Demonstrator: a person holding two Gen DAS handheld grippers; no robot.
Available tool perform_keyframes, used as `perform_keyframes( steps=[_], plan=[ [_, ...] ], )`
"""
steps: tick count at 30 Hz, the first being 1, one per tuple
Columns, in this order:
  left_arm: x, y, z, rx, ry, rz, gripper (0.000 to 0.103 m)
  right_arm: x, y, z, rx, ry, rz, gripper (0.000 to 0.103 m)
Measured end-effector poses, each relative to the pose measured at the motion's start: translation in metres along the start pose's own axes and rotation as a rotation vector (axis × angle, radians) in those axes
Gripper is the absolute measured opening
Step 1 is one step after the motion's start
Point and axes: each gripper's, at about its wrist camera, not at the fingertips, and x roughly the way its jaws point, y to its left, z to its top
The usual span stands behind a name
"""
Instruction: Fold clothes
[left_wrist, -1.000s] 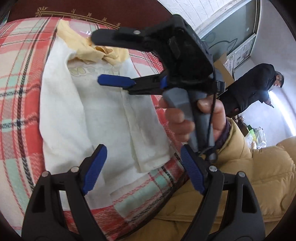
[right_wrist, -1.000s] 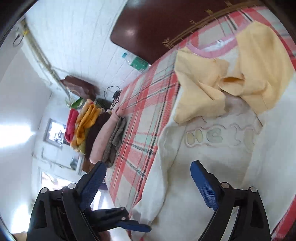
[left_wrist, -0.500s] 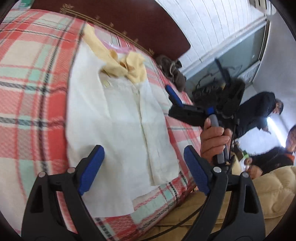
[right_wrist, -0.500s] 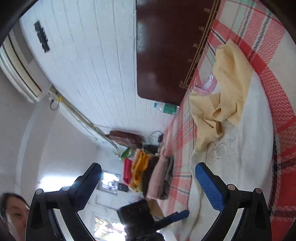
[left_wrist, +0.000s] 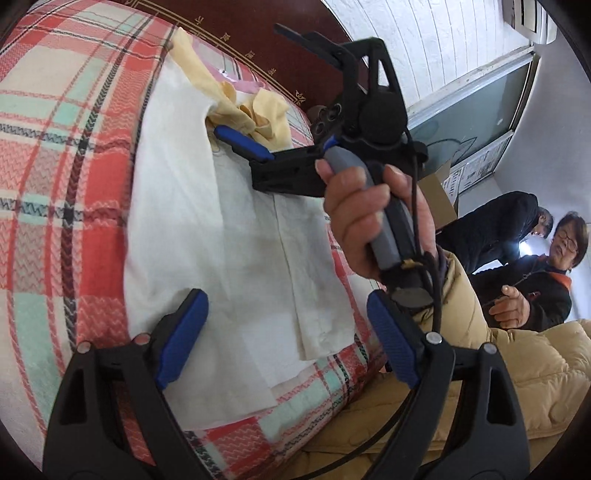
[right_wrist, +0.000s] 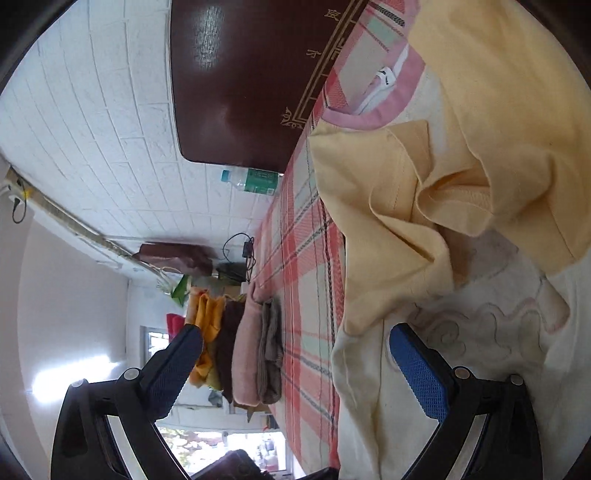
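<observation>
On the plaid bed (left_wrist: 66, 155) your shirt (left_wrist: 229, 236) lies spread flat, a cream-white garment with its hem toward the near edge and its pink-trimmed collar (right_wrist: 373, 114) up by the dark headboard (right_wrist: 236, 74). Both yellow sleeves (right_wrist: 399, 206) are folded in over the chest, where they bunch together just below the collar and partly cover the faint print.

Your left gripper (left_wrist: 284, 339) hangs over the lower half of the shirt with its jaws spread wide and nothing between the pads; neither pad touches the cloth.

Your right gripper (right_wrist: 295, 373) sits over the chest near the sleeves, rolled onto its side, jaws wide apart and empty. One blue pad (left_wrist: 240, 146) shows just beside the bunched yellow fabric, though you cannot tell whether it touches. Your right hand (left_wrist: 365, 225) wraps the grey handle, a tan padded sleeve (left_wrist: 517, 369) behind it.

At the far side edge of the bed a pile (right_wrist: 236, 354) of folded clothes stands, well apart from the shirt. A water bottle (right_wrist: 251, 181) rests by the headboard corner. Two people (left_wrist: 535, 266) stand beyond the bed at the room's bright end
</observation>
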Motion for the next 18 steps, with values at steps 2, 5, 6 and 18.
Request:
perform_keyframes(
  steps=[2,5,6,18],
  plan=[
    [-0.002,0.002,0.001,-0.001,-0.003,-0.014,0.088,0.006,0.002,0.003,0.002,-0.005,-0.042,0.103],
    [-0.004,0.004,0.001,-0.008,-0.007,-0.040,0.088,0.012,0.006,0.009,-0.020,-0.031,-0.109,0.093],
    [-0.004,0.004,0.001,-0.005,-0.007,-0.045,0.088,0.013,0.006,0.012,-0.024,-0.039,-0.134,0.086],
    [-0.003,-0.003,-0.004,0.030,0.002,-0.025,0.088,-0.006,0.050,0.032,-0.321,-0.119,-0.301,0.008]
  ],
)
